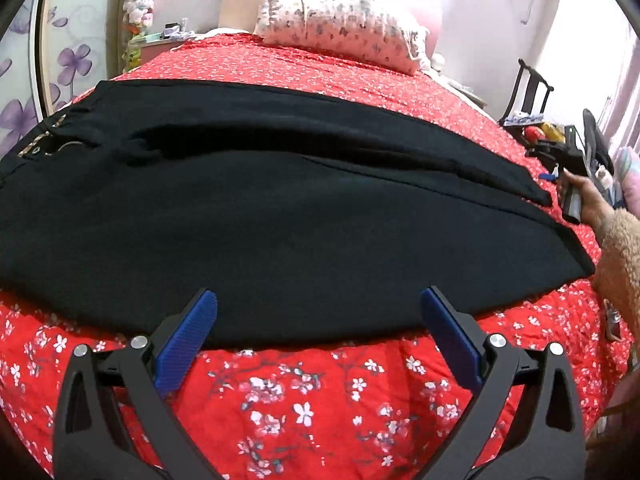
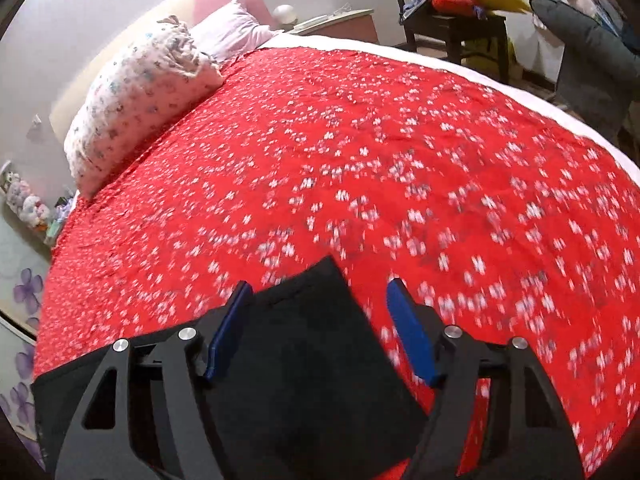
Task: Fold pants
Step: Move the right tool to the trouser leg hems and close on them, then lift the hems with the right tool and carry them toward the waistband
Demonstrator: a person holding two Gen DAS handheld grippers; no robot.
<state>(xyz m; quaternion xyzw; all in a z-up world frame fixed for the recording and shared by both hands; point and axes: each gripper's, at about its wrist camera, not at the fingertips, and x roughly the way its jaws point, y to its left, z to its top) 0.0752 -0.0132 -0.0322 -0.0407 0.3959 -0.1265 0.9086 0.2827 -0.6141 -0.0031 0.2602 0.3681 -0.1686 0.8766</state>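
I see both the left hand-held gripper [image 1: 319, 312] and right hand-held gripper [image 2: 320, 308] spread wide, grasping nothing, over black pants [image 1: 260, 216] on the bed [image 1: 320, 392].

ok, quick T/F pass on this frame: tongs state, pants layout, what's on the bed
1. The black pants lie spread flat on the red floral bedspread. True.
2. The left tongs are clamped on the pants. False: the jaws stand wide open, with no cloth pinched between them.
3. The right tongs are open above a corner of the pants. True.
4. The pants are folded into a small square. False: they are laid out full length, the two legs side by side.
5. A floral pillow sits at the far end of the bed. True.
6. The bedspread is plain blue. False: it is red with white blossoms.
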